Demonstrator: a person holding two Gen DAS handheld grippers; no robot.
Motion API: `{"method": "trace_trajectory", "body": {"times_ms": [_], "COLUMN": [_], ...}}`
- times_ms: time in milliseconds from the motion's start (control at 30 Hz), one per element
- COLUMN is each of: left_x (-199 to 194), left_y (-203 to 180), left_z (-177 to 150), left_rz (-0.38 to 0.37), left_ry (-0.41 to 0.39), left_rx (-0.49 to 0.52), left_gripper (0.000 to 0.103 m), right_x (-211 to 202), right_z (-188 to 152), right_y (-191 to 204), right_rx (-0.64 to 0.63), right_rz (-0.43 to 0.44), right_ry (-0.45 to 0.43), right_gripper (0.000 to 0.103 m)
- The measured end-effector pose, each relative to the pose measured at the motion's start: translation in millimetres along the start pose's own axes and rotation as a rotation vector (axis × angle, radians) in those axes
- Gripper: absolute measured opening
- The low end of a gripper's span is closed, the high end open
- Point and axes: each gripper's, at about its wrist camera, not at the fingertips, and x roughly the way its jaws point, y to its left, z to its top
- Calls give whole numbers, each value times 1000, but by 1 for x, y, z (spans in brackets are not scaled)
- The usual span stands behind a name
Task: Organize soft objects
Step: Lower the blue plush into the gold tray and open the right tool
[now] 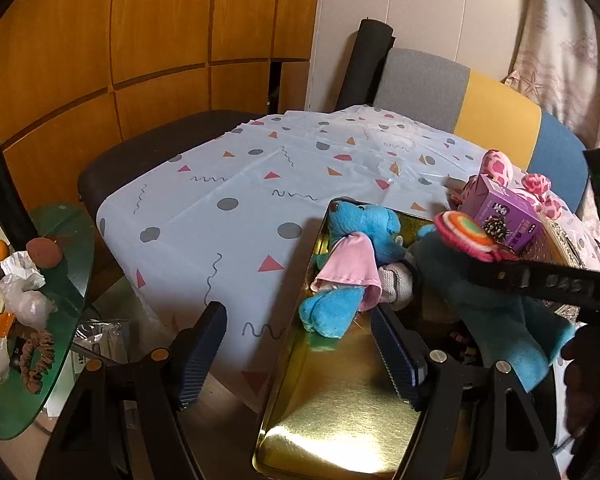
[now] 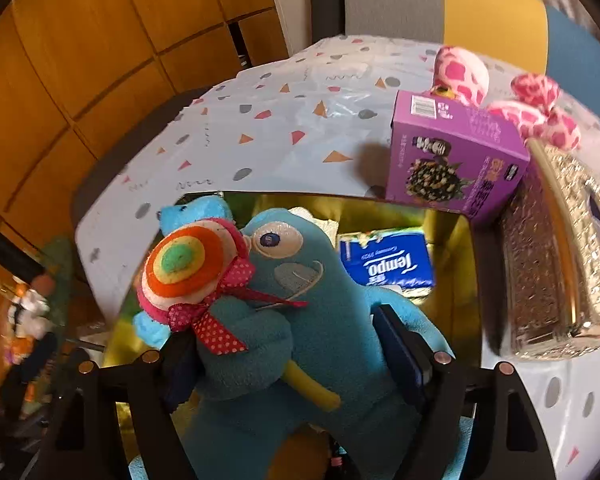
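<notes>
The left claw (image 1: 296, 356) stood open and empty over the gold tray's (image 1: 340, 420) near rim, beside the blue doll (image 1: 352, 264). The right claw (image 2: 288, 356) straddled the teal toy (image 2: 312, 320) in the tray, pads apparently clear. Risk: the toy's lollipop (image 2: 188, 264) snagging on withdrawal.

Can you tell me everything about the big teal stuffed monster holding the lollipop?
The teal plush monster looks like soft fleece, with a stitched white eye and a grey embroidered mouth. One stubby arm hugs a felt lollipop with rainbow rings, a yellow stick and a red dotted bow. It sits in the gold tray, between the right gripper fingers, leaning beside a smaller blue plush.
</notes>
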Motion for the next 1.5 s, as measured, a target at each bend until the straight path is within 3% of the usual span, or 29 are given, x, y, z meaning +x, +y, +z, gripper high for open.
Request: {"method": "trace_trajectory", "body": {"times_ms": [233, 367, 467, 667, 800, 967, 1167, 1267, 1433, 1500], "left_x": [0, -1, -4, -5, -5, -7, -5, -5, -7, -9], "left_y": [-2, -6, -7, -4, -6, -4, -1, -2, -7, -11], "left_z": [0, -2, -4, -3, -4, -3, -2, -2, -1, -1], "left_rz": [-1, -3, -10, -10, -17, -16, -8, -6, -9, -16], "left_ry": [2, 2, 2, 5, 8, -1, 5, 3, -4, -8], "left_rx": [-8, 2, 7, -5, -5, -8, -22, -17, -1, 9], "left_gripper": [75, 75, 75, 75, 75, 75, 75, 75, 75, 75], "right_x": [-16, 2, 1, -28, -41, -54, -32, -14, -5, -6], "right_z": [-10, 0, 10, 8, 4, -14, -35, -40, -30, -26], "right_y": [-13, -1, 5, 9, 12, 12, 16, 23, 4, -3], "right_rx": [87, 32, 9, -38, -98, -191, -230, -262, -169, -133], "right_rz": [115, 66, 13, 88, 56, 42, 83, 5, -78, -38], "right_ry": [1, 46, 26, -27, -67, -56, 20, 22, -46, -32], "right_gripper": [83, 87, 87, 92, 92, 92, 92, 90, 90, 91]}}
